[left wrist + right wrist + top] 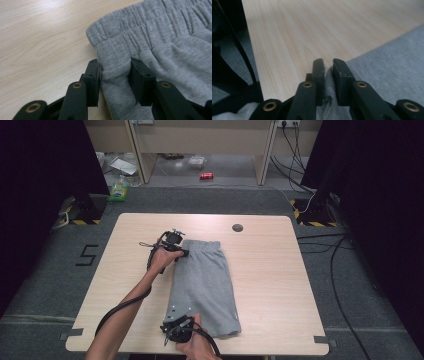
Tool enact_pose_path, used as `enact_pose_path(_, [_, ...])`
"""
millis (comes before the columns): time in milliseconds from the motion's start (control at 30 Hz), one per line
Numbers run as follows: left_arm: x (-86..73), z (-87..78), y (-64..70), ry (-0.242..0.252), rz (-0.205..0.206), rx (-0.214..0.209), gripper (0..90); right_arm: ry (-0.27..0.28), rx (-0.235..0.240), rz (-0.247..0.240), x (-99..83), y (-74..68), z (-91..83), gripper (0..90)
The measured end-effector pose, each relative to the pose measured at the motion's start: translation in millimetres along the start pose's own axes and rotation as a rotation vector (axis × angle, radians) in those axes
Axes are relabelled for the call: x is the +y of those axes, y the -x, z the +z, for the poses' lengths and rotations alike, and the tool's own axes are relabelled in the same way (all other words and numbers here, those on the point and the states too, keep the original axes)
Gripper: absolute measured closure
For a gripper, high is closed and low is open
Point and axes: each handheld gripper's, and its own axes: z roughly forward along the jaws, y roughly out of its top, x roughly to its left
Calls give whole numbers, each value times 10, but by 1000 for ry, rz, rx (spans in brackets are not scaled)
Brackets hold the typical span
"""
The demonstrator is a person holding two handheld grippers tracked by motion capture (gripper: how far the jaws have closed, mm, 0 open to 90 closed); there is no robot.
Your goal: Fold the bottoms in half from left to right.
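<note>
A pair of grey shorts (pixel 205 285) lies flat in the middle of the wooden table (pixel 270 270), its elastic waistband (pixel 140 32) at the far end. My left gripper (pixel 176 247) is at the waistband's left corner. In the left gripper view its jaws (pixel 115 75) stand open, straddling a bunched strip of the cloth just below the band. My right gripper (pixel 177 322) is at the near left corner of the shorts. Its jaws (pixel 328 66) are shut on a pinch of the grey fabric (pixel 387 65).
A dark round grommet (pixel 238 227) sits in the tabletop at the back. The table's left edge (pixel 253 65) runs close beside the right gripper. On the floor beyond lie a red can (pixel 206 176), a green packet (pixel 118 193) and cables (pixel 320 240).
</note>
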Motion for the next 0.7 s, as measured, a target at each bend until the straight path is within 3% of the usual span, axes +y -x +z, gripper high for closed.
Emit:
enact_pose_path(200, [-17,-2,-2,10,-2,-1,600,62,-23,29,157,162,-304,708])
enact_pose_path(267, [-20,-2,-5,11,-1,-3,600,90,-44,59,193,288,-437,695])
enact_pose_path(400, [-24,-2,-4,14,-2,-2,600,97,-106,78,193,535,-632,682])
enact_pose_path(700, [-36,-2,-5,24,-3,-2,599,93,-210,151,93,969,-800,677])
